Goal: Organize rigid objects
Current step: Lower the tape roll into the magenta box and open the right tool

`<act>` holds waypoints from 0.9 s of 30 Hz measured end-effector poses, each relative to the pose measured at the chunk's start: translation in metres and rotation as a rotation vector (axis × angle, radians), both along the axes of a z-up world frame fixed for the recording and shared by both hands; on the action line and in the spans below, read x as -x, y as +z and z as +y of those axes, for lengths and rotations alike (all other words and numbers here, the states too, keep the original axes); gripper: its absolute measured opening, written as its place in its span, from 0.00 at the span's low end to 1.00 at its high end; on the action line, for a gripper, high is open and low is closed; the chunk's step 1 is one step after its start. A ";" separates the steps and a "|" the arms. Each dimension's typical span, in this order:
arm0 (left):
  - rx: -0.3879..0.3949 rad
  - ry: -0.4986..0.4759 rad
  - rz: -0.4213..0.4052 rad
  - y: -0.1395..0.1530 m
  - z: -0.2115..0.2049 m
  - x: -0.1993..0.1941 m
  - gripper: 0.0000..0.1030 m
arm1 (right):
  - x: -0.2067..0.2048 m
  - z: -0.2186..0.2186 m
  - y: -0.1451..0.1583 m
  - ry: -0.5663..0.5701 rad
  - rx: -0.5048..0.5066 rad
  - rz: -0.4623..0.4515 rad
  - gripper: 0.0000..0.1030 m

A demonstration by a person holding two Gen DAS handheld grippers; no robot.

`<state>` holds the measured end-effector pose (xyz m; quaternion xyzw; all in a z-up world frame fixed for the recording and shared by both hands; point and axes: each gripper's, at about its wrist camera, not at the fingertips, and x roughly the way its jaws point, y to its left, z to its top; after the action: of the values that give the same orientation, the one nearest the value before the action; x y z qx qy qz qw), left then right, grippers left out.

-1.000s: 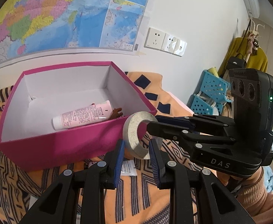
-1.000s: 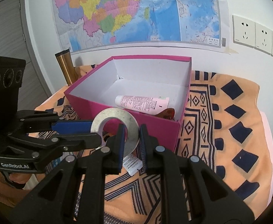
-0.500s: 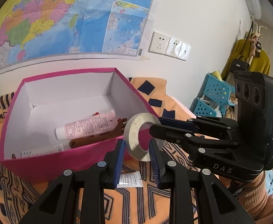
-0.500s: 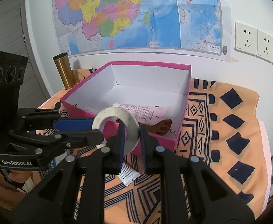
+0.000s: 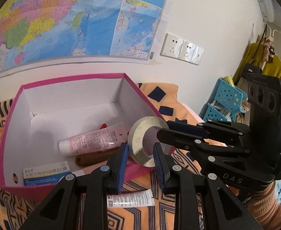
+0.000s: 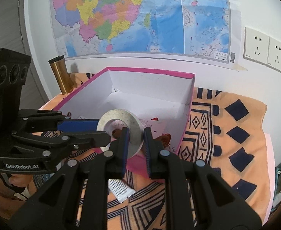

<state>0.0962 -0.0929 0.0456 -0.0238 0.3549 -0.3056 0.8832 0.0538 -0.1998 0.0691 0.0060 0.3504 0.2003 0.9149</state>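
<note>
A grey tape roll (image 5: 140, 134) hangs over the near right corner of the pink box (image 5: 69, 77), also in the right wrist view (image 6: 132, 126). My left gripper (image 5: 140, 154) has its pads on both sides of the roll's rim. My right gripper (image 6: 136, 140) also has its pads against the roll; in the left wrist view its fingers (image 5: 180, 136) reach the roll's hole from the right. The box (image 6: 152, 72) holds a pink tube (image 5: 94, 140), a brown handle (image 5: 96, 158) and a blue-white carton (image 5: 46, 173).
A small white tube (image 5: 129, 200) lies on the orange patterned cloth (image 6: 226, 126) in front of the box. A gold flask (image 6: 60, 75) stands at the back left by the wall. Blue baskets (image 5: 224, 103) stand off the table's right side.
Both grippers have lifted the tape roll higher and toward the box, so more of the box's inside shows. The grip on the roll has not changed.
</note>
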 end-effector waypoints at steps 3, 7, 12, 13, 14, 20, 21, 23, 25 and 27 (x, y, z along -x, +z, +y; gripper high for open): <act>-0.004 0.004 0.013 -0.001 -0.001 -0.007 0.26 | -0.007 0.000 -0.003 -0.007 0.008 0.008 0.17; -0.001 0.003 0.035 -0.004 -0.002 -0.013 0.26 | -0.016 -0.001 -0.005 -0.013 0.010 0.018 0.17; 0.000 0.009 0.056 -0.007 -0.002 -0.022 0.26 | -0.026 -0.001 -0.006 -0.020 0.018 0.029 0.17; 0.000 0.009 0.061 -0.008 -0.002 -0.024 0.26 | -0.028 -0.001 -0.007 -0.021 0.022 0.032 0.17; 0.000 0.009 0.069 -0.010 -0.002 -0.026 0.26 | -0.030 -0.001 -0.007 -0.021 0.025 0.035 0.17; -0.009 0.035 0.103 -0.020 0.001 -0.032 0.26 | -0.042 0.002 -0.020 -0.014 0.063 0.100 0.17; -0.013 0.044 0.102 -0.021 0.002 -0.033 0.26 | -0.042 0.003 -0.022 -0.017 0.069 0.102 0.17; -0.021 0.071 0.085 -0.020 0.007 -0.030 0.26 | -0.042 0.003 -0.024 -0.034 0.088 0.105 0.25; -0.024 0.093 0.052 -0.015 0.015 -0.023 0.27 | -0.039 -0.001 -0.024 -0.054 0.082 0.101 0.36; -0.031 0.103 -0.002 -0.009 0.025 -0.010 0.27 | -0.031 -0.005 -0.021 -0.056 0.055 0.084 0.36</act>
<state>0.1057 -0.0679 0.0369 -0.0279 0.3573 -0.2542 0.8983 0.0853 -0.2051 0.0482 -0.0010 0.3938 0.1642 0.9044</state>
